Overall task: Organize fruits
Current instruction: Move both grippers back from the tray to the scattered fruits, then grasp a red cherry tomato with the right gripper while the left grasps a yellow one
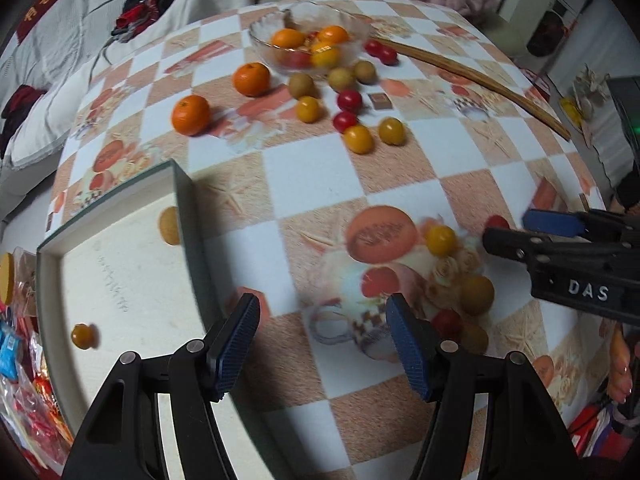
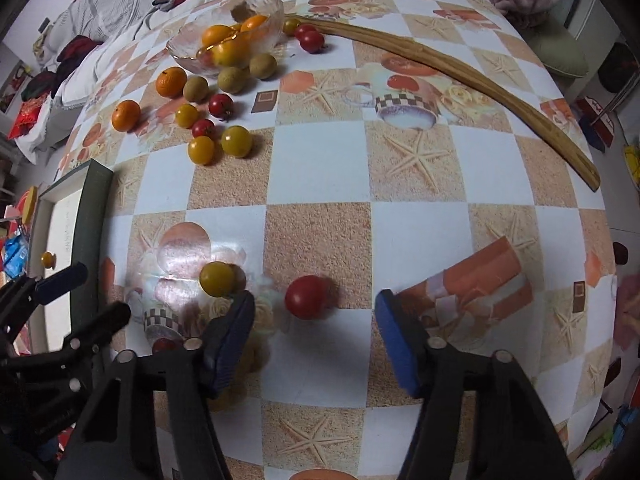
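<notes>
Small fruits lie scattered on the checkered table. A glass bowl [image 1: 310, 38] at the far side holds oranges and tomatoes; it also shows in the right wrist view [image 2: 228, 28]. A white tray [image 1: 116, 264] with a dark rim at the near left holds a small yellow fruit [image 1: 83, 336]. My left gripper [image 1: 322, 340] is open and empty, beside the tray's right rim. My right gripper [image 2: 314, 338] is open and empty, with a red cherry tomato [image 2: 306, 296] just ahead between its fingers and a yellow tomato [image 2: 217, 279] to its left.
Two oranges [image 1: 191, 115], kiwis and several red and yellow tomatoes lie near the bowl. A long wooden stick [image 2: 460, 80] lies across the far right. Bedding and clothes surround the table; snack packets [image 1: 24, 380] lie left of the tray.
</notes>
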